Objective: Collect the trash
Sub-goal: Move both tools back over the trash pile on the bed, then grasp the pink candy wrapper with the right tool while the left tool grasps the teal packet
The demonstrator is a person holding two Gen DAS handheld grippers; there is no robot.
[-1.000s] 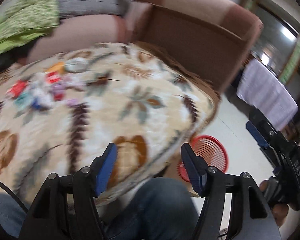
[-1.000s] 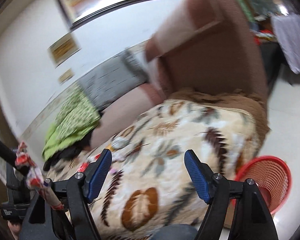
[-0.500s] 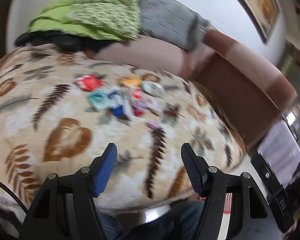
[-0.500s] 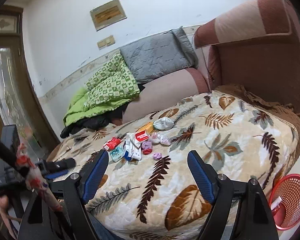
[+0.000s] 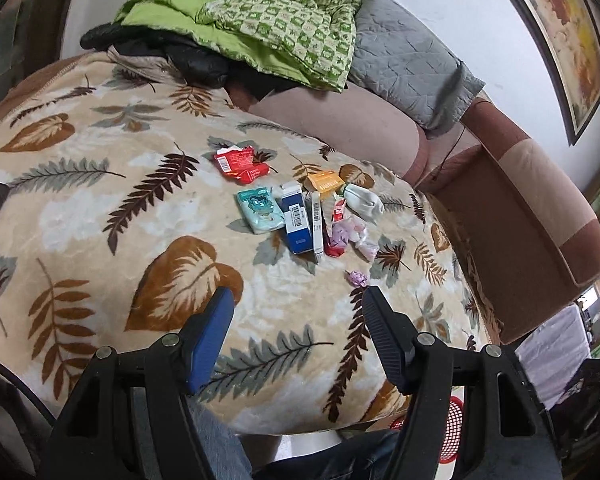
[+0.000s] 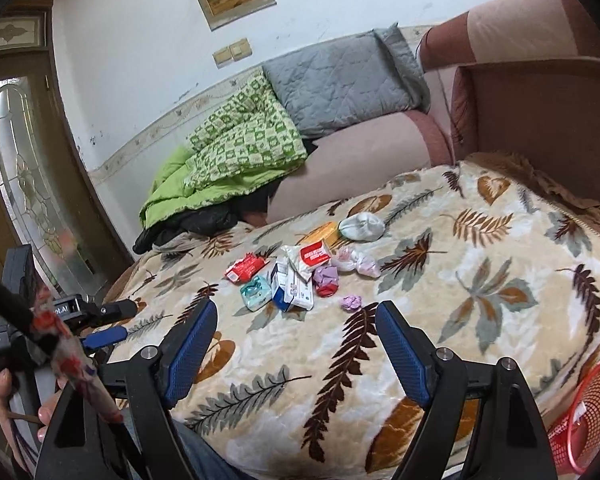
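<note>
Both tongs hang spread wide and empty above a leaf-patterned blanket [image 5: 100, 208]; the left gripper [image 5: 296, 320] sits over the blanket's near edge, its blue pads well apart, and the right gripper [image 6: 296, 340] likewise gapes with nothing between its pads. Trash lies in a loose cluster mid-blanket, ahead of both tongs: a red wrapper [image 5: 240, 162] at the far left; a teal packet [image 5: 262, 208] just beside a blue-and-white box [image 5: 298, 224]; an orange packet [image 5: 326, 182] and a pale grey crumpled wad [image 5: 364, 200] toward the sofa back; a small purple crumple [image 5: 358, 278] nearest the left gripper's right pad. A red mesh basket [image 6: 580, 412] stands on the floor at the blanket's right edge; a green quilt [image 6: 236, 148] and grey cushion [image 6: 340, 80] rest behind.
</note>
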